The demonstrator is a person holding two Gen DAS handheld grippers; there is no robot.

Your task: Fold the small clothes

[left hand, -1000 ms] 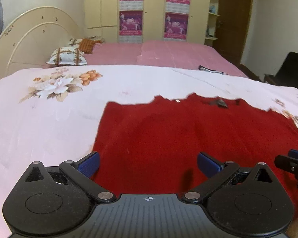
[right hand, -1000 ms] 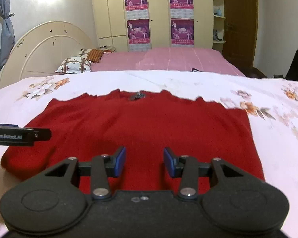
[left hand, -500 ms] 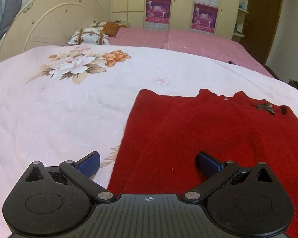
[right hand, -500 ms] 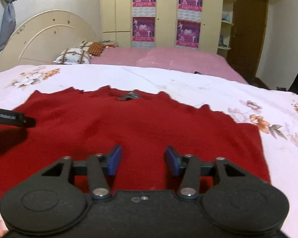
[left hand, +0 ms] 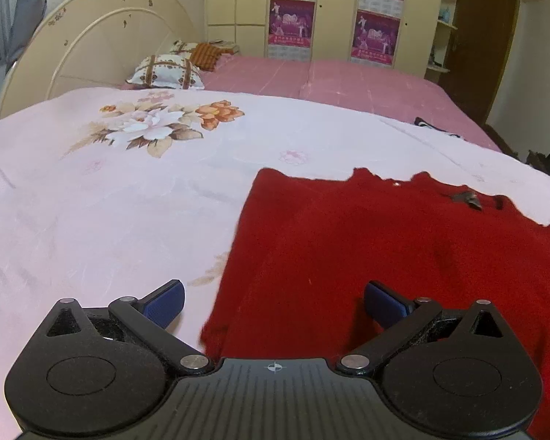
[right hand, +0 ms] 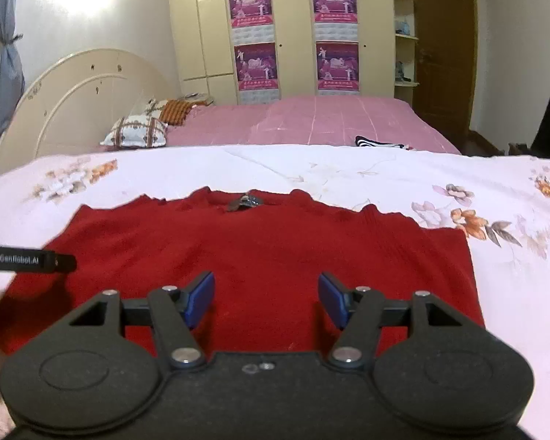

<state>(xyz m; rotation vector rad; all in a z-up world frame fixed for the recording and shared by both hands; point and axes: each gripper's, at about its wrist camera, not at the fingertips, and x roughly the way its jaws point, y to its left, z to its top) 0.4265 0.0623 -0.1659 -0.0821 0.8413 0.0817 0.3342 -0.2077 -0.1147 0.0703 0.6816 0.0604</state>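
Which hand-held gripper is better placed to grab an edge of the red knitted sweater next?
Probably the left hand-held gripper: the red knitted sweater's side edge lies between its open fingers; the right hovers mid-cloth, jaws opening.

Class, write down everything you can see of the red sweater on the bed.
The red sweater looks like soft, fuzzy knit. It lies spread flat on the pale flowered bedspread, its sleeves apparently folded in so the sides run nearly straight. A small dark ornament sits at the neckline on its far edge, which looks wavy. No pad presses the sweater; both grippers stand over its near part.
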